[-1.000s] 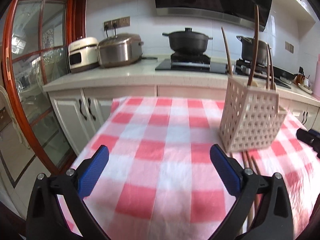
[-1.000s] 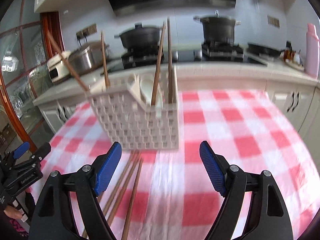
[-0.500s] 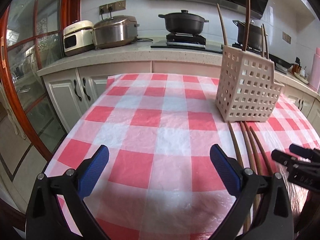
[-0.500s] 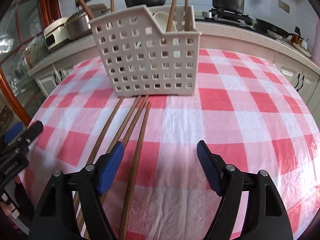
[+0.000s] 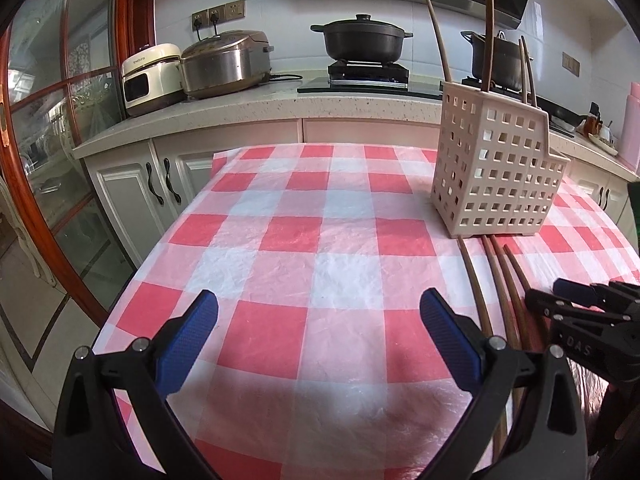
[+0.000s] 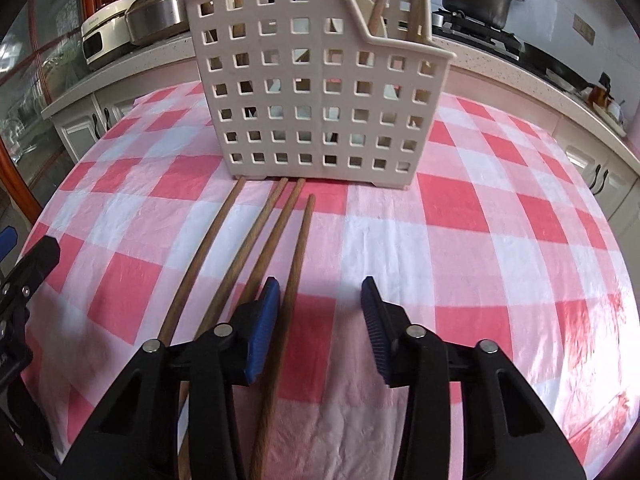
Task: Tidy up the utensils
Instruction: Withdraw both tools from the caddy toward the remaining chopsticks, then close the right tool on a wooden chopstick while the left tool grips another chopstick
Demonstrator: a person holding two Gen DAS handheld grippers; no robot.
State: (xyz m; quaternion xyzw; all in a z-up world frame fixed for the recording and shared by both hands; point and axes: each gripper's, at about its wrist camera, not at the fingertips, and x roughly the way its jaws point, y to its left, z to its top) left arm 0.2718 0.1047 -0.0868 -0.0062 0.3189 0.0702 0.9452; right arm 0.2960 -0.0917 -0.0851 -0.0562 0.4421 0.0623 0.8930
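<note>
right gripper (image 6: pixel 318 312) jaws half-spread and closing, the rightmost long brown wooden chopstick (image 6: pixel 294 268) between them, not yet pinched; it points at 12 o'clock toward the beige perforated plastic utensil basket (image 6: pixel 316 92). left gripper (image 5: pixel 318 324) spread wide, empty.

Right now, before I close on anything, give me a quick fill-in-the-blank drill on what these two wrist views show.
1. ____ chopsticks lie on the cloth in front of the basket.
2. The right claw, closing, has the ____ chopstick of the row between its jaws.
3. The left claw has ____ between its jaws.
4. The cloth is checked white and ____.

Missing words: four; rightmost; nothing; red
</note>
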